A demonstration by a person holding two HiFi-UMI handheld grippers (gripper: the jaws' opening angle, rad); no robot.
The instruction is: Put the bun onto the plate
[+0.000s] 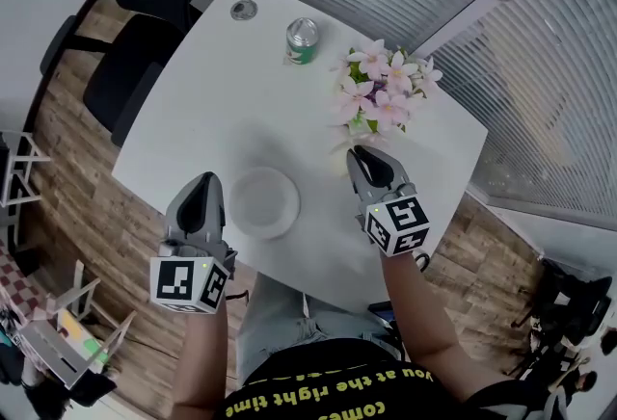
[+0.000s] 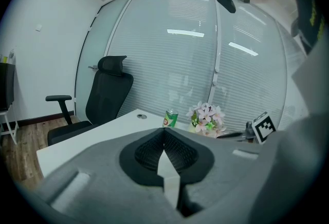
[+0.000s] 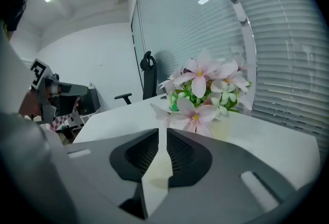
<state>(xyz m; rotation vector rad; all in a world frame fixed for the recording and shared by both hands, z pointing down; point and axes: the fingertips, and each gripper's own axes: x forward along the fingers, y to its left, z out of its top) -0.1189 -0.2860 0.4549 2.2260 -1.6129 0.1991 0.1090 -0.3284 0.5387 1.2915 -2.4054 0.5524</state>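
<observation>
An empty white plate (image 1: 262,201) lies on the white table (image 1: 193,110) near its front edge. No bun shows plainly in any view. My left gripper (image 1: 204,179) hovers just left of the plate, its jaws meeting at the tip with nothing in them; its own view (image 2: 164,133) shows the same. My right gripper (image 1: 357,154) is right of the plate, its tip close to the foot of the flower vase (image 1: 361,126). Its jaws (image 3: 163,133) stand a narrow slit apart and hold nothing.
A pot of pink flowers (image 1: 386,86) stands right in front of the right gripper (image 3: 200,89). A green can (image 1: 303,39) and a cable grommet (image 1: 244,10) are at the far side. A black office chair (image 1: 130,81) sits left of the table. Glass walls with blinds lie behind.
</observation>
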